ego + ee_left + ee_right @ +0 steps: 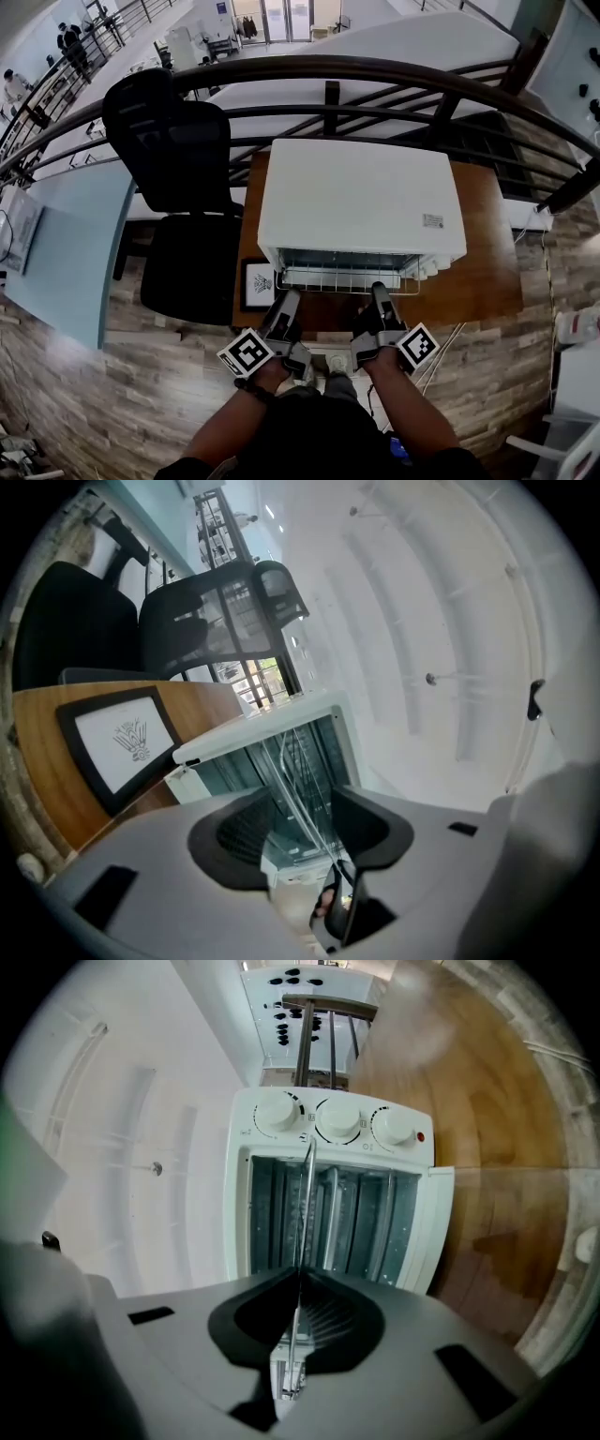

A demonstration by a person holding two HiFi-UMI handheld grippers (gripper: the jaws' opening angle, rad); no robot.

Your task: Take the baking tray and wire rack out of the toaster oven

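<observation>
A white toaster oven [361, 202] stands on a wooden table [487, 253] with its front open. The wire rack [347, 278] sticks out of the opening towards me. My right gripper [378, 291] is at the rack's right front and is shut on it; in the right gripper view the rack [307, 1204] runs edge-on into the closed jaws [298, 1312]. My left gripper [289, 300] is at the rack's left front. Its jaws [305, 822] stand open, with the rack's wires [295, 789] passing between the pads. I cannot make out a baking tray.
A black office chair [173, 169] stands left of the table. A framed picture [258, 284] lies on the table's left front corner. A dark railing [375, 70] runs behind the table. The oven's three knobs [337, 1121] are on its right side.
</observation>
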